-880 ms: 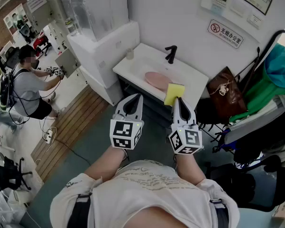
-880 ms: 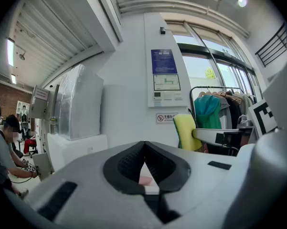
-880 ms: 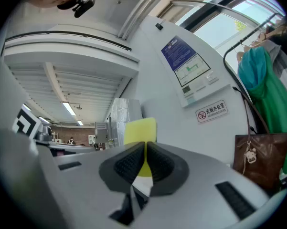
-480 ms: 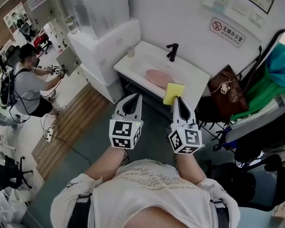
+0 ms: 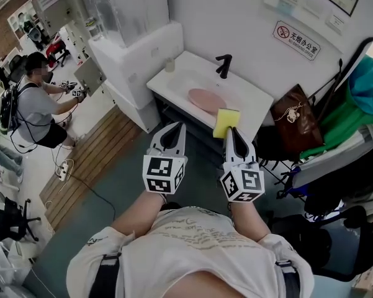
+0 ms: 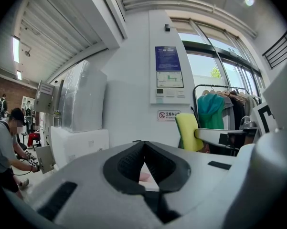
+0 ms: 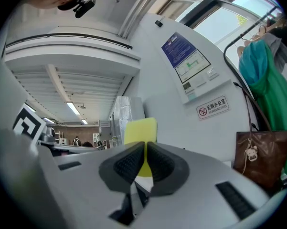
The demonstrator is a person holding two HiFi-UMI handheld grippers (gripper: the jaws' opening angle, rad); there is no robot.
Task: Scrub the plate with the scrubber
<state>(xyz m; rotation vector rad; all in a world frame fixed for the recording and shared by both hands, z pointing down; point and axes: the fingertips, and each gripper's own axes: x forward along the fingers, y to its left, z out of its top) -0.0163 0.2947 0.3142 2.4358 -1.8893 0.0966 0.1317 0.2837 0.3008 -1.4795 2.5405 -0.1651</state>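
Both tongs held out side by side, short of the washbasin; plate not yet touched.
Left gripper [image 5: 180, 125]: jaws pressed together, nothing between them. Right gripper [image 5: 231, 130], at its 3 o'clock: jaws clamped on the lower edge of a yellow rectangular sponge scrubber [image 5: 227, 121], which stands upright out of the tips toward 12 o'clock. Beyond, at 11 o'clock of the scrubber and apart from it, a pink round plate [image 5: 206, 99] lies flat in the white washbasin [image 5: 177, 74]. Black tap [image 5: 223, 66] at 1 o'clock of the plate. Brown handbag [image 5: 295, 120] at 3 o'clock of the scrubber.
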